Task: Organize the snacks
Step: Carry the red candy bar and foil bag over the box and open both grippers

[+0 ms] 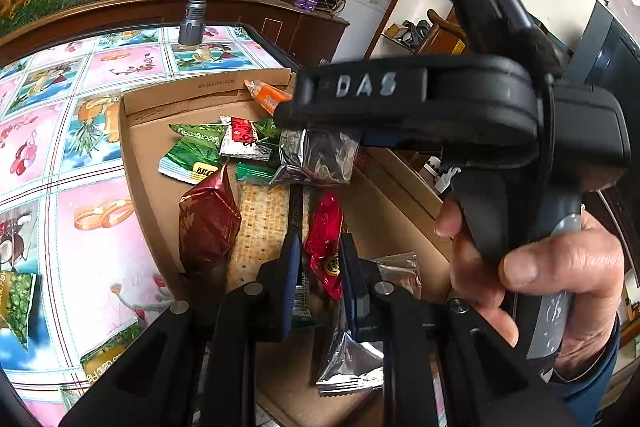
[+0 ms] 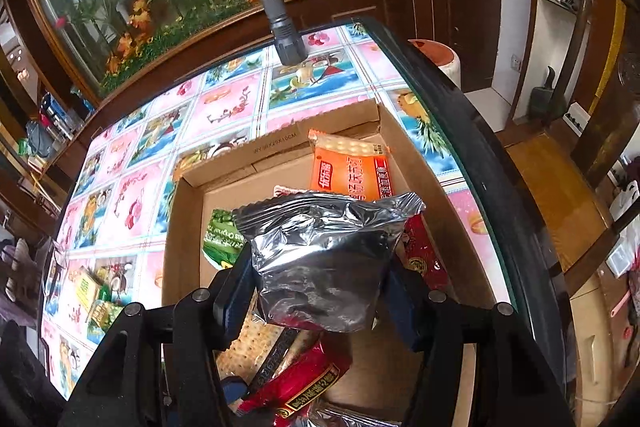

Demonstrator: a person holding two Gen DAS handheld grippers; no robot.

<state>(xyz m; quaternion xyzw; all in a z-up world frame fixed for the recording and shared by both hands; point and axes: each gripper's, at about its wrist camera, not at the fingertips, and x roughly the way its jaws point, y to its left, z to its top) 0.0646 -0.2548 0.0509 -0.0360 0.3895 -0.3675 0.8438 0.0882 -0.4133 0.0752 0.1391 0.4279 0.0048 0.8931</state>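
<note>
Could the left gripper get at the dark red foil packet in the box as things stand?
Probably yes. The dark red foil packet lies uncovered in the cardboard box, just left of the left gripper, though its jaws look shut on a bright red packet that must go first.

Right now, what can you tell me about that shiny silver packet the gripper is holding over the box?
The silver packet is a crinkled foil pouch with no print showing, its top edge sealed in a ribbed strip and its belly puffed. It hangs upright above the cardboard box, pinched at its sides by the right gripper. Behind it lies an orange cracker pack; a red wrapper shows beside it. Seen from the left gripper's camera, it hangs over the snacks below.
</note>
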